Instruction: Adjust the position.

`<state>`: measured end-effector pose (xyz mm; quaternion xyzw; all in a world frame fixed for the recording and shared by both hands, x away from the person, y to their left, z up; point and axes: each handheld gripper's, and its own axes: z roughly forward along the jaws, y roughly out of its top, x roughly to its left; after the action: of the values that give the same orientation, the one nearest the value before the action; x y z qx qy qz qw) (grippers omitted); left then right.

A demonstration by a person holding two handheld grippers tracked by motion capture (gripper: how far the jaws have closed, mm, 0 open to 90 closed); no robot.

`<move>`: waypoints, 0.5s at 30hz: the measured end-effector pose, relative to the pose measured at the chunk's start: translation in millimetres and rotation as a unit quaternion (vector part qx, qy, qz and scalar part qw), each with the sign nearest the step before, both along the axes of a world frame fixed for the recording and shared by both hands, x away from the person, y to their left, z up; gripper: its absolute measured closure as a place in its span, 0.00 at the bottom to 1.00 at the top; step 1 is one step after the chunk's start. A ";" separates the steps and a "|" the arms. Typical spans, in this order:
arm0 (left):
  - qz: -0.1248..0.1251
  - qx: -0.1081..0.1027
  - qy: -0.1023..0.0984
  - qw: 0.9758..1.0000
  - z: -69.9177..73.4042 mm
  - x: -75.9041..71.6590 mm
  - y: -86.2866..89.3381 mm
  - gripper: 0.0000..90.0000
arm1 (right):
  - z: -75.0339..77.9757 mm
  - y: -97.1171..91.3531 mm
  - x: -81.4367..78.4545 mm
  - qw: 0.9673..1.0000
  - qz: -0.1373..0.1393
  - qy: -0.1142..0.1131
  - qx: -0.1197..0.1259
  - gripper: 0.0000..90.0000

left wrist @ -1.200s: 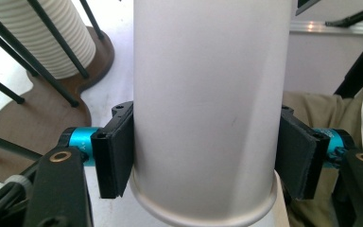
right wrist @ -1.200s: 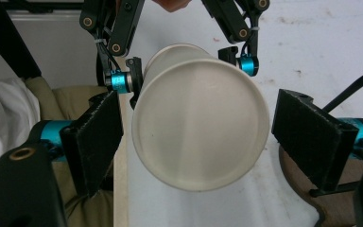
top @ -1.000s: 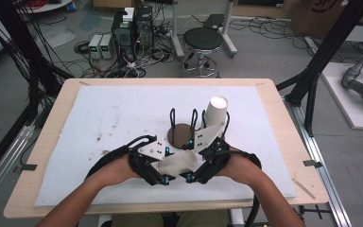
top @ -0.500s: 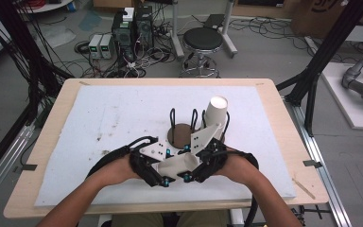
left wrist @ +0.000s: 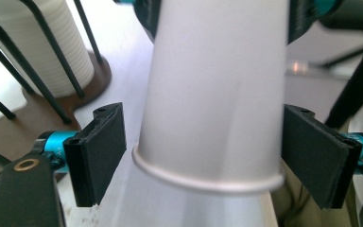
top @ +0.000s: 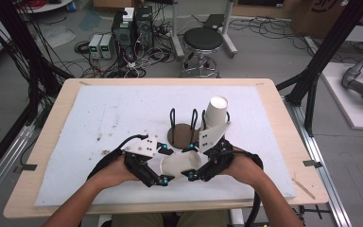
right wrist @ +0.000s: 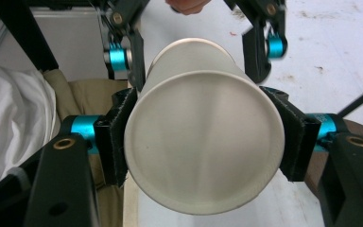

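A: Which step is the person working through?

B: It looks like separating nested paper cups. The right gripper (right wrist: 203, 142) is clamping the closed base end of a white paper cup (top: 180, 165), its jaws pressing against both sides of the wall. The cup is lying on its side just above the white mat (top: 94, 123), near the front edge of the table (top: 42, 142), between the two hands.

A: And the left gripper (left wrist: 203, 156)?

B: Its jaws are standing open around the same cup, one on each side just beside the rolled rim, with a small gap showing on the left side; on the right side the pad is sitting so close that contact cannot be told. A second cup wall seems to be continuing below that rim, so two cups may be nested, though blur is making that uncertain.

A: Where are the rest of the cups?

B: A ribbed white stack (top: 216, 112) is leaning in the black wire cup holder (top: 184, 127) with its brown round base, just beyond the grippers.

A: What is the next move asking for?

B: Probably the left jaws are needing to close gently under the rim, then both hands pulling straight apart along the cup's axis. Too hard a squeeze would be crushing the thin wall.
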<state>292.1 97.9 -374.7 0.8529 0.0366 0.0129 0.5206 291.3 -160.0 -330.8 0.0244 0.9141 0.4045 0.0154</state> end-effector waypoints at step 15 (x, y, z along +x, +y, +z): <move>0.069 -0.172 0.023 0.982 -16.0 -6.4 34.3 0.17 | -7.8 -27.2 1.3 0.995 -0.041 0.018 0.092 0.37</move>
<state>285.7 132.2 -390.7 0.7459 0.1091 0.0226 0.6567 292.6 -187.3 -338.6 0.0710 0.8713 0.4854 0.0130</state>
